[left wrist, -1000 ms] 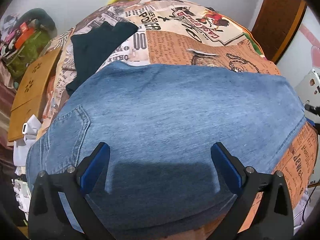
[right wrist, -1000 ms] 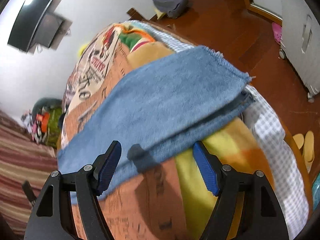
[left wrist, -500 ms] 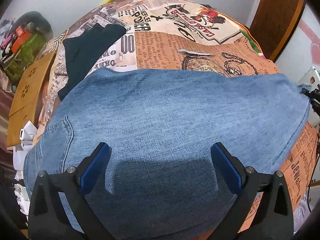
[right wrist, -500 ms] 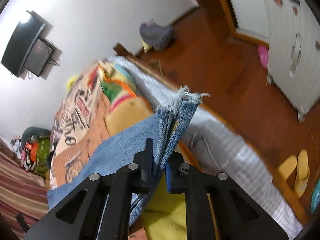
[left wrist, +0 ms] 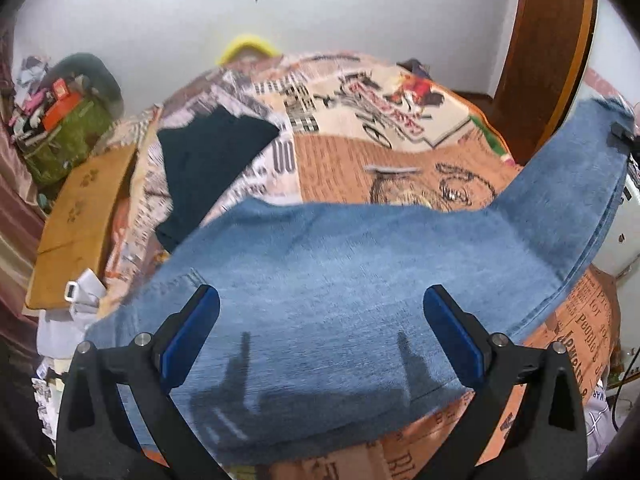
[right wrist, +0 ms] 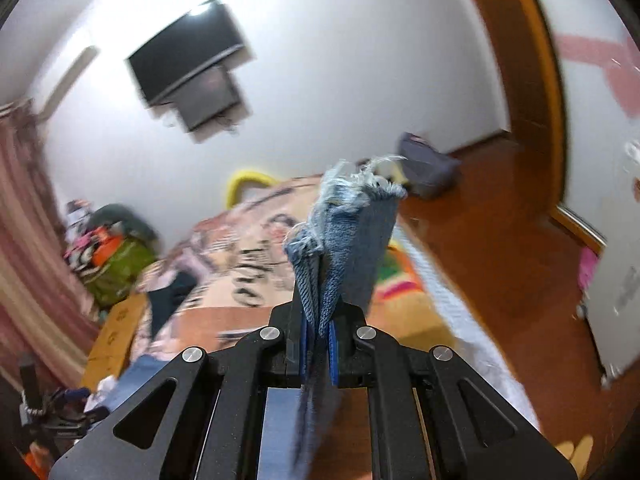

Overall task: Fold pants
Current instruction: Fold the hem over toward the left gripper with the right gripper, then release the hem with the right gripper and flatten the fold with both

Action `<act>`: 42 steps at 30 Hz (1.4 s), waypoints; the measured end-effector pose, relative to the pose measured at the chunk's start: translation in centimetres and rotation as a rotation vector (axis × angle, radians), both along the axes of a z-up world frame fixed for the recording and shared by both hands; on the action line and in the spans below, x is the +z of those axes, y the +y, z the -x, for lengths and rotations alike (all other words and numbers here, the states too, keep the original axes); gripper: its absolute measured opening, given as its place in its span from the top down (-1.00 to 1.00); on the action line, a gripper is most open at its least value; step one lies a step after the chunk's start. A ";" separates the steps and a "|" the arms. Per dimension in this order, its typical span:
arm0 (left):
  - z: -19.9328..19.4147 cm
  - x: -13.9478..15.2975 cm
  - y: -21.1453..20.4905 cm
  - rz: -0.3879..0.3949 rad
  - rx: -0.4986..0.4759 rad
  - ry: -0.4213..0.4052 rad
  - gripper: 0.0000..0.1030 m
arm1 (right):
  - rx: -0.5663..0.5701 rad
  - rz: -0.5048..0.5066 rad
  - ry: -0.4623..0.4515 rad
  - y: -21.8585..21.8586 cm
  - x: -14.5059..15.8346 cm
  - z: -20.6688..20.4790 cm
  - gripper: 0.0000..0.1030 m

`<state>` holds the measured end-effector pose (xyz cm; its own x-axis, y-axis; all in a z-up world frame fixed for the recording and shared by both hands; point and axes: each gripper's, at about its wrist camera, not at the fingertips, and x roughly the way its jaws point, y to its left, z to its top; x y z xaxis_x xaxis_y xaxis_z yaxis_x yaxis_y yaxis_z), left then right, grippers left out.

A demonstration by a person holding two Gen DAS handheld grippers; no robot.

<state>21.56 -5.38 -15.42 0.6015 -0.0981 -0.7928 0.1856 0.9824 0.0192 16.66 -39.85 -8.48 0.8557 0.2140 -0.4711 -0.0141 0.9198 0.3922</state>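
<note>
The jeans (left wrist: 320, 280) lie across the near part of the bed (left wrist: 360, 160), waist end low on my left, and the leg end sweeps up off the cover toward the right edge of the left view. That raised end is in my right gripper (right wrist: 318, 340): its fingers are pressed together on the frayed hems (right wrist: 352, 216), a thick bunch of denim layers standing up between the blue pads.

My left gripper (left wrist: 320, 332) hangs over the seat of the jeans with its fingers spread wide, gripping nothing, its shadow falling on the cloth below.

Here's my worry. I pinch only the very tip of the legs, and I count several layers in there; if one layer sits shallower than the rest, I judge it could slide out as I carry the end across, and the fold would land crooked. The frayed threads give little to bite on.

Second risk: nothing pins the waist end. If I pull the legs over too quickly, the whole pair may drag along the printed bedcover (left wrist: 380, 184) instead of bending in the middle, so my left gripper probably ought to press down or take hold first.

Third: the dark shirt (left wrist: 208, 168) lies just beyond the jeans on the far left, near enough that a wide swing could drop the legs partly onto it. The right view is blurred, so I cannot tell how evenly the hems line up.
</note>
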 end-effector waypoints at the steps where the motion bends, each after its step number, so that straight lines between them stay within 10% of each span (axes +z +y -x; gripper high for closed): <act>1: 0.4 0.5 0.3 0.004 -0.002 -0.014 -1.00 | 0.031 0.013 -0.006 1.5 0.3 -0.3 0.87; 13: 2.7 1.7 2.9 0.097 -0.003 -0.035 -1.00 | 0.341 0.100 0.046 13.7 -2.0 -2.3 0.86; 25: 4.4 1.3 6.7 0.098 0.075 -0.029 -1.00 | 0.608 0.180 0.314 22.9 -11.2 -2.4 0.78; 32: 3.8 1.0 7.1 0.112 0.095 -0.007 -1.00 | 0.679 0.178 0.345 23.3 -11.7 -0.5 0.31; 42: 1.8 2.5 3.2 0.101 0.018 -0.034 -1.00 | 0.588 0.132 0.230 18.0 -7.8 -0.4 0.20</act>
